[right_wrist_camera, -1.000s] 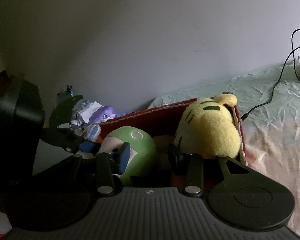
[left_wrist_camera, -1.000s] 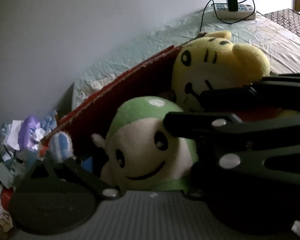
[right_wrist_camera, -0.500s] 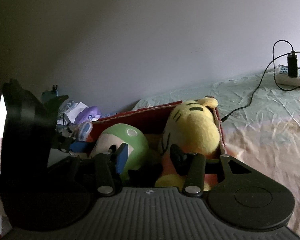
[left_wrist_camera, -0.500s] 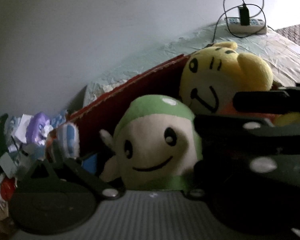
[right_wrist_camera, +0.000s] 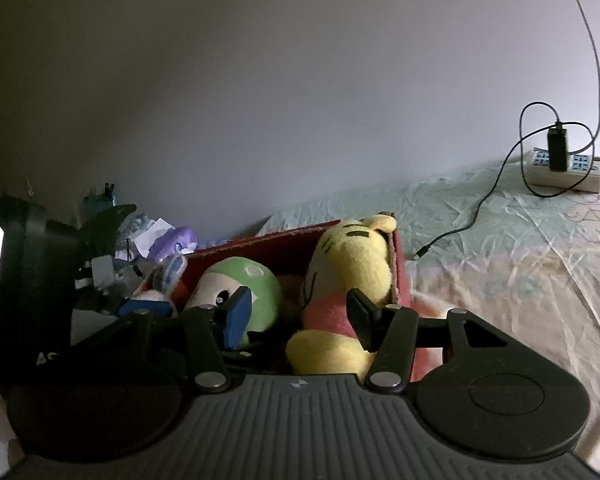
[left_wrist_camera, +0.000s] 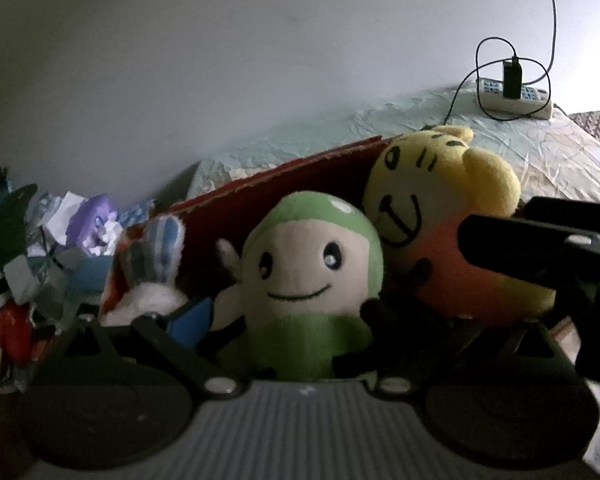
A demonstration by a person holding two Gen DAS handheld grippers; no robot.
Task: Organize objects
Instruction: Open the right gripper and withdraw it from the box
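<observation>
A red cardboard box [left_wrist_camera: 284, 168] [right_wrist_camera: 268, 240] on the bed holds a green-and-white plush [left_wrist_camera: 308, 276] [right_wrist_camera: 256, 292] and a yellow bear plush in a red shirt [left_wrist_camera: 440, 208] [right_wrist_camera: 352, 264], side by side. My left gripper [left_wrist_camera: 282, 314] is open, one finger on each side of the green plush's body. My right gripper [right_wrist_camera: 300, 318] is open too, straddling the yellow plush's lower body; its blue left pad [right_wrist_camera: 238, 316] stands in front of the green plush. The right tool's black frame [left_wrist_camera: 540, 248] crosses the left wrist view.
A blue-and-white striped soft toy [left_wrist_camera: 160, 248] [right_wrist_camera: 172, 270] leans at the box's left end. Left of the box lies a heap of clutter with a purple item [left_wrist_camera: 92, 220]. A power strip with charger and cable [right_wrist_camera: 568, 168] sits on the wrinkled sheet [right_wrist_camera: 500, 260].
Both cameras have drawn back and risen: the plushes sit lower and smaller, and more bed shows. The right tool now covers less of the left wrist view. Both grippers stay open.
</observation>
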